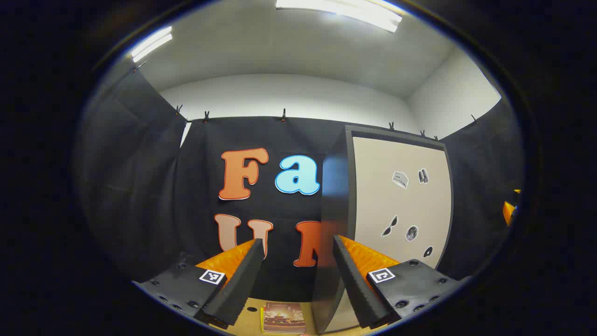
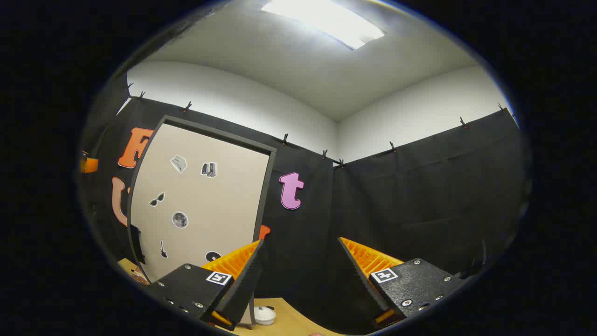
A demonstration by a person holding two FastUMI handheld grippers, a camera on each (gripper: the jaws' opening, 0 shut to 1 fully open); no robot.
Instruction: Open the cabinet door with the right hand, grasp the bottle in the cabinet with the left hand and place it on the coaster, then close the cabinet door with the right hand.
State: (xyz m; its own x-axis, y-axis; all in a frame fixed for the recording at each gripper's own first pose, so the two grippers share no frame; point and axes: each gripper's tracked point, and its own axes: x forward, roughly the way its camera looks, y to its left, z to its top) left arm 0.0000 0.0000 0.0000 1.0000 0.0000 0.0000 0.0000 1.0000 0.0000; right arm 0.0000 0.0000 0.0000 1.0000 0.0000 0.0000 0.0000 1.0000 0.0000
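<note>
Gaping wide, left gripper (image 1: 295,275) and right gripper (image 2: 298,277) hold nothing. The cabinet door (image 2: 200,200) (upright, long axis vertical) stands ahead-left of the right gripper, untouched.

Beige cabinet door (image 2: 205,200) upright, shut; white coaster (image 2: 265,315) beside.

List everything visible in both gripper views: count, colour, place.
cabinet: 1, beige door with dark frame and small stickers, standing on the table against the booth wall, door closed
table: 1, light wood, bottom of both views
booklet: 1, brownish cover, flat on the table left of the cabinet
round object: 1, white, on the table by the cabinet's right corner
ceiling lights: 2, white, overhead
left gripper: 1, fingers apart, nothing held
right gripper: 1, fingers apart, nothing held
</note>
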